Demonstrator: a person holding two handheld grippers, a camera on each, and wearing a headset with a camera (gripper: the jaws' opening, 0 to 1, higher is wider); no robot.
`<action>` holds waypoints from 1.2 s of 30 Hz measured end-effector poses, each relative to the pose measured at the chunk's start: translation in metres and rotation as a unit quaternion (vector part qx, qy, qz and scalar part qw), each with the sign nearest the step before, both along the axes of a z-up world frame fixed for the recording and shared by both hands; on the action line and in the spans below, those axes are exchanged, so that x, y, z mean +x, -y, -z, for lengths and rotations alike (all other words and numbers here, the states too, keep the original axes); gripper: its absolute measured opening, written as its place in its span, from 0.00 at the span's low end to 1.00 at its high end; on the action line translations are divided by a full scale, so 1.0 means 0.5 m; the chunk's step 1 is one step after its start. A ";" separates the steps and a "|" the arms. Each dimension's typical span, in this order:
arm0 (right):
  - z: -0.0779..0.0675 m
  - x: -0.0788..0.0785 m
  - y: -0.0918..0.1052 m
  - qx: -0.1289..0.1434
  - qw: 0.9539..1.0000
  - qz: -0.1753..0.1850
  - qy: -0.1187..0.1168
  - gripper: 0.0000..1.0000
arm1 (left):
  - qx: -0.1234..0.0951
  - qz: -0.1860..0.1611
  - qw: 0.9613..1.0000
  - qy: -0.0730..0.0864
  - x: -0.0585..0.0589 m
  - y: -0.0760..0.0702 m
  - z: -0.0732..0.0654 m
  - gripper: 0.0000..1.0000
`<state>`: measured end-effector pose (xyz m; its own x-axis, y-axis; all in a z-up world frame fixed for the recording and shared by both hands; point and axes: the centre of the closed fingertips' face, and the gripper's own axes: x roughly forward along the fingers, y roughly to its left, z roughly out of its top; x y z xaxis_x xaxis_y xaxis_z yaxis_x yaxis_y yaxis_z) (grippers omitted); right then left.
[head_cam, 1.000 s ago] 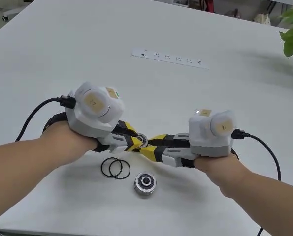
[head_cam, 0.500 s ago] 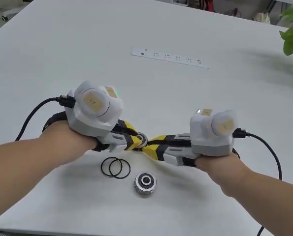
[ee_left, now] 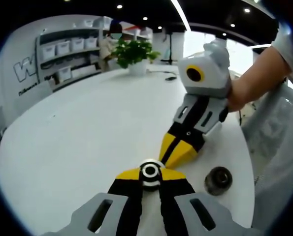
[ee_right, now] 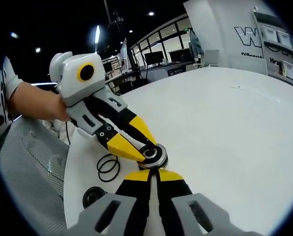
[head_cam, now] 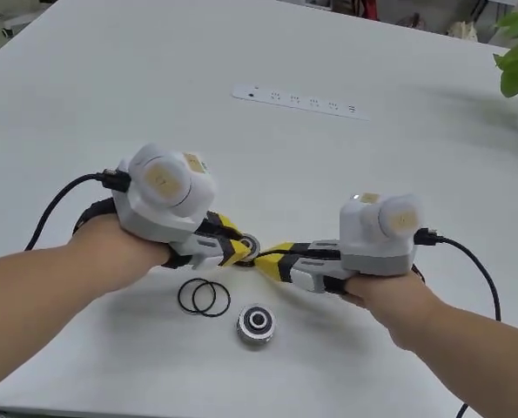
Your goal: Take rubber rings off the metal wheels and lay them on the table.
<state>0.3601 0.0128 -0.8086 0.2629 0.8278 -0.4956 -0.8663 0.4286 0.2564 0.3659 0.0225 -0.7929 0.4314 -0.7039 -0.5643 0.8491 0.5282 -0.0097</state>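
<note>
Metal wheel (head_cam: 245,247) clamped in left claw (ee_left: 150,172), bore tilted upward, right claw (ee_right: 157,173) closed at its rim

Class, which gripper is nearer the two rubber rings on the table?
Left. The left gripper, clamping a metal wheel, sits just behind the rubber rings; the right gripper reaches in from their right, farther off.

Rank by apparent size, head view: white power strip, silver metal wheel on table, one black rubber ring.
1. white power strip
2=. silver metal wheel and black rubber ring look alike; can't rank.
</note>
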 end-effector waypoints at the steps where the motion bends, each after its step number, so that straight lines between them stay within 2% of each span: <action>1: 0.000 0.000 0.001 0.001 1.000 0.001 -0.001 0.00 | 0.000 0.000 1.000 0.000 0.000 0.000 0.000 0.12; 13: -0.002 0.003 0.004 0.011 1.000 0.012 -0.013 0.00 | 0.001 0.000 1.000 0.001 0.000 0.001 0.000 0.12; 23: -0.004 0.003 0.004 0.011 1.000 0.009 -0.010 0.00 | 0.001 0.000 1.000 0.002 0.000 0.001 0.000 0.12; 30: -0.004 -0.001 0.005 -0.013 0.999 -0.018 0.027 0.01 | 0.001 0.000 1.000 0.002 -0.001 0.002 -0.001 0.12; 31: -0.002 0.002 0.009 -0.025 0.998 -0.025 0.042 0.03 | 0.001 0.000 1.000 0.002 -0.002 0.002 -0.001 0.12; 36: -0.004 0.005 0.010 -0.019 0.999 -0.022 0.040 0.07 | 0.000 0.000 1.000 0.002 -0.003 0.002 -0.002 0.12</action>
<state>0.3625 0.0076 -0.8065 0.2667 0.8200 -0.5064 -0.9015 0.3980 0.1697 0.3647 0.0213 -0.7918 0.4336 -0.7037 -0.5629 0.8494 0.5277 -0.0054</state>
